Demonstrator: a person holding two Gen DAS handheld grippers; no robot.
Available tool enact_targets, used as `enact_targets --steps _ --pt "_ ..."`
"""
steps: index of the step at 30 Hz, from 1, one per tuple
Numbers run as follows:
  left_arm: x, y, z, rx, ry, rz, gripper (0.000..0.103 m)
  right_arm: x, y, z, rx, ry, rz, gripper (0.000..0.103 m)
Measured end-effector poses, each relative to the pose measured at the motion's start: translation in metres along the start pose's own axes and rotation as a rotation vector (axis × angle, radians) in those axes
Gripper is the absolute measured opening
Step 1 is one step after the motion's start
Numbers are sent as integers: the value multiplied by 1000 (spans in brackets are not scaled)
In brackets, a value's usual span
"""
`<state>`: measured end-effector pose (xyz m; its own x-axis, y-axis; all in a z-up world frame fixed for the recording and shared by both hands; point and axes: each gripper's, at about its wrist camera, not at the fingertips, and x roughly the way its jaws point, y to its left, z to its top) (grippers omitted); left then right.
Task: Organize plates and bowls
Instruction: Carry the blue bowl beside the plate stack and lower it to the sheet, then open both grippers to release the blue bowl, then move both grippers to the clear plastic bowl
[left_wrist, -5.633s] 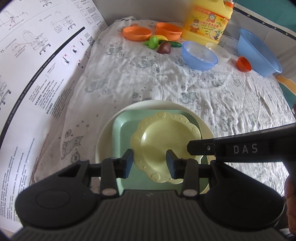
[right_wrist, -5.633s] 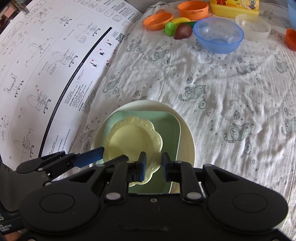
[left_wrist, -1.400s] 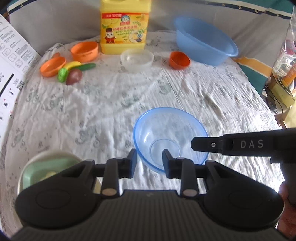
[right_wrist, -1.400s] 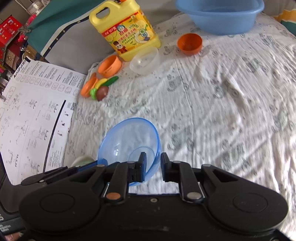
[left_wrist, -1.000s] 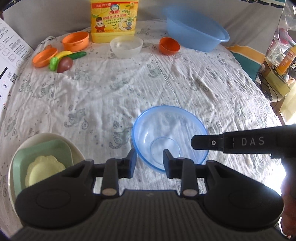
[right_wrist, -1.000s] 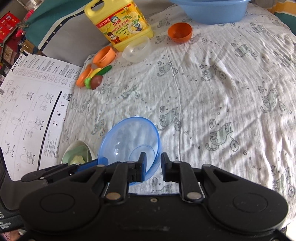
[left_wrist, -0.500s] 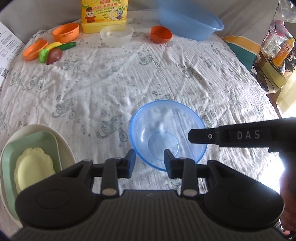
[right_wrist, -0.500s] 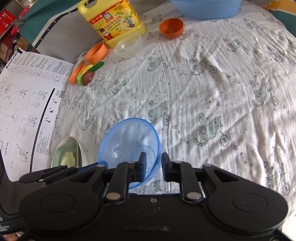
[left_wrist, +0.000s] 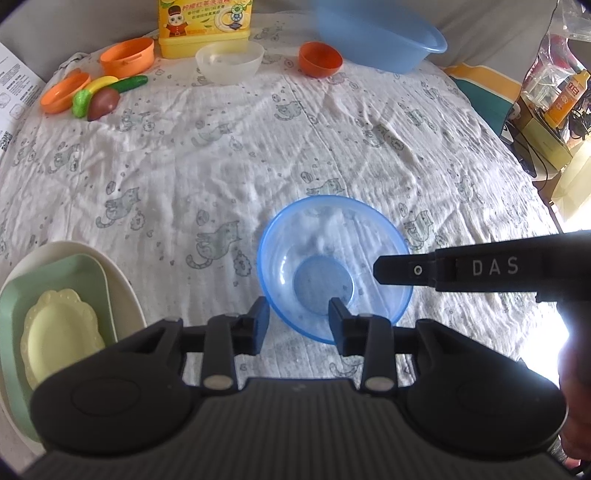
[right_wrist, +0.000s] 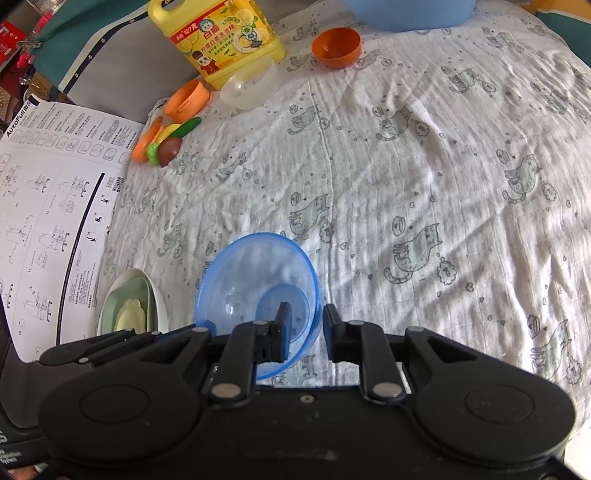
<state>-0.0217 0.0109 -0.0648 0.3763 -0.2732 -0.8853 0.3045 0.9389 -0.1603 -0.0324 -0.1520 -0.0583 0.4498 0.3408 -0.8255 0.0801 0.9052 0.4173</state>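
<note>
A clear blue bowl (left_wrist: 321, 236) (right_wrist: 251, 273) sits low on the cat-print cloth at the front. My right gripper (right_wrist: 306, 328) straddles its near right wall, one pad inside and one outside. Its jaws are opening, with the wall between them. One of its fingers (left_wrist: 461, 269) reaches over the rim in the left wrist view. My left gripper (left_wrist: 298, 325) stands open across the bowl's near left rim. To the left is a cream plate (left_wrist: 110, 266) holding a green square plate (left_wrist: 74, 273) and a yellow scalloped plate (left_wrist: 59, 332) (right_wrist: 129, 314).
At the back stand a yellow detergent jug (left_wrist: 205, 22), a clear bowl (left_wrist: 229, 61), a small orange bowl (left_wrist: 319, 59) and a big blue basin (left_wrist: 380, 40). Orange dishes and toy vegetables (left_wrist: 96, 96) lie back left. A printed instruction sheet (right_wrist: 48, 206) covers the left side.
The blue bowl has come from the back of the table to the front, right of the plate stack, between my grippers. Over the last second both views tipped slightly further down.
</note>
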Motion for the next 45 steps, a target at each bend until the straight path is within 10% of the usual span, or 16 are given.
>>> enact_targets --steps 5,7,9,31,45 --pt "-3 0 0 11 -16 17 51 -2 2 0 -9 -10 -12 35" --pt "-8 1 0 13 -40 41 80 -3 1 2 1 -21 -16 84" --pt "-16 2 0 24 -95 90 103 -9 -1 4 1 -61 -26 103" --pt "-31 45 28 -83 -157 122 103 -14 -12 31 12 -101 -113 103" --pt "-27 88 113 -76 -231 169 103 0 13 112 -51 -140 -83 103"
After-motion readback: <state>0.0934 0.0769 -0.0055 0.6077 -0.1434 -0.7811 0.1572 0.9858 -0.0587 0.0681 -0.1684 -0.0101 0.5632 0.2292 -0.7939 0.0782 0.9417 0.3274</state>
